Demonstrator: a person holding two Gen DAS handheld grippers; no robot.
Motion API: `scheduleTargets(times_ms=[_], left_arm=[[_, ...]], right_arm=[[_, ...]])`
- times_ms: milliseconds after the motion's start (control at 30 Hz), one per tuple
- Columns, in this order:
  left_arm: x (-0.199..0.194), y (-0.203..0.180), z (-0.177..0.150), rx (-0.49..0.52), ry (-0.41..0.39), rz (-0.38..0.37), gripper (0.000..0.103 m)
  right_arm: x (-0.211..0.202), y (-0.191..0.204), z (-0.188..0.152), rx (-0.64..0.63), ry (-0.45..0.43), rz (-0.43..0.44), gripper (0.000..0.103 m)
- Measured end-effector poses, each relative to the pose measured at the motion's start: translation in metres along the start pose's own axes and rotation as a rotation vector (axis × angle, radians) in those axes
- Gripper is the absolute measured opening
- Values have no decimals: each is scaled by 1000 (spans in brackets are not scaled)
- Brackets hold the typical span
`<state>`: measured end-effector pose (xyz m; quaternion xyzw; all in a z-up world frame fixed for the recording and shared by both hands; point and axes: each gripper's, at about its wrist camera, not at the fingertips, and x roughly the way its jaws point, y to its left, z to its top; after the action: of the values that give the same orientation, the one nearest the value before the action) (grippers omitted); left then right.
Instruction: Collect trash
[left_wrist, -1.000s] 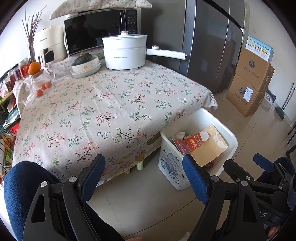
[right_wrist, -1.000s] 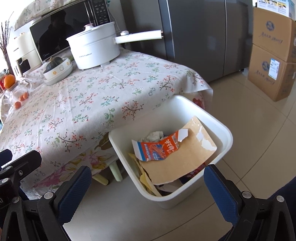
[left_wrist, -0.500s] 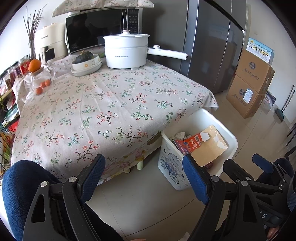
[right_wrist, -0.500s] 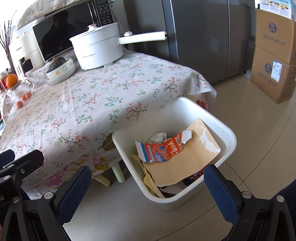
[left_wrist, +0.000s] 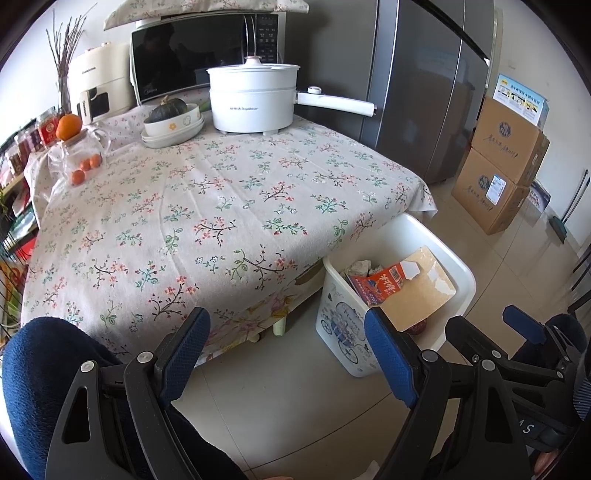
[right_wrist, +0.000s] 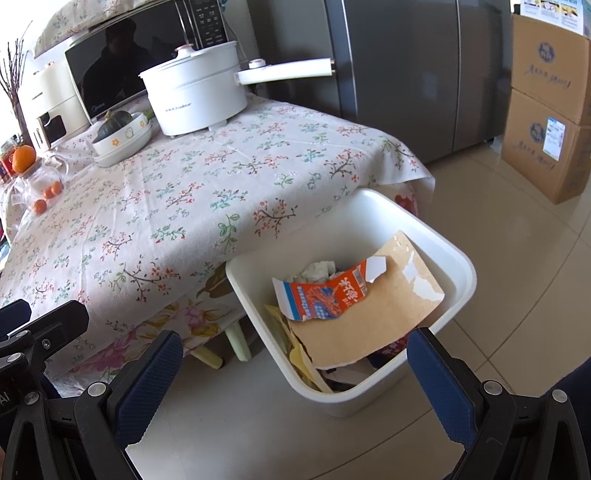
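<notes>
Both grippers hang low over the tiled floor with their blue-padded fingers spread wide and nothing between them: the left gripper (left_wrist: 286, 354) sits on the table side of the white trash bin (left_wrist: 463, 275), and the right gripper (right_wrist: 295, 384) faces straight into that bin (right_wrist: 461, 266), its near corner lying between the two pads. In the left wrist view the right gripper (left_wrist: 524, 328) shows just to the right of the bin. Inside the bin, a torn brown cardboard sheet (right_wrist: 373, 317) leans across the top of the heap, an orange and white printed carton (right_wrist: 325, 295) lies against its upper edge, crumpled white paper (right_wrist: 317, 271) sits behind the carton, and yellowish scraps (right_wrist: 291, 350) poke out beneath the cardboard. Touching the bin's far side hangs the edge of the floral tablecloth (left_wrist: 229, 206) that covers the table. Well beyond the bin, at the back of the table, stands a white electric pot (left_wrist: 255, 98) with a long handle pointing toward the grey refrigerator (left_wrist: 424, 85). Left of the pot, stacked bowls hold a dark green squash (left_wrist: 168, 110), and farther left a glass jar (left_wrist: 79, 158) carries an orange on its lid. Behind the pot is a black-fronted microwave (left_wrist: 192, 55). Past the bin to the right, two cardboard boxes (left_wrist: 502, 166) are stacked against the wall.
</notes>
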<state>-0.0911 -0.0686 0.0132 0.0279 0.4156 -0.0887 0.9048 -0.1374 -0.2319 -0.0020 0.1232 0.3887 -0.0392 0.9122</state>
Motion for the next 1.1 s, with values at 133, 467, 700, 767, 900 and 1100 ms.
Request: scheduleTargets(times_ms=[133,467,700,767,900,1100], left_arm=[[0,0,0,0,1,1,88],[0,0,-1,-2,3,1,88],[1,0,-2,1,3,4,88],[1,0,-2,4,3,6,88],[1,0,-1,10,-3,9,88],[1,0,-2,8,0,7,88]], right_arm=[[0,1,-1,1,3,1,101],[2,1,-2,4,9,4,101],[2,1,-3,5,11,2,101],[3,1,-4,5,13,2,101],[3,1,-4,6,14,3,101],[4,1,-4,7,16,4,101]])
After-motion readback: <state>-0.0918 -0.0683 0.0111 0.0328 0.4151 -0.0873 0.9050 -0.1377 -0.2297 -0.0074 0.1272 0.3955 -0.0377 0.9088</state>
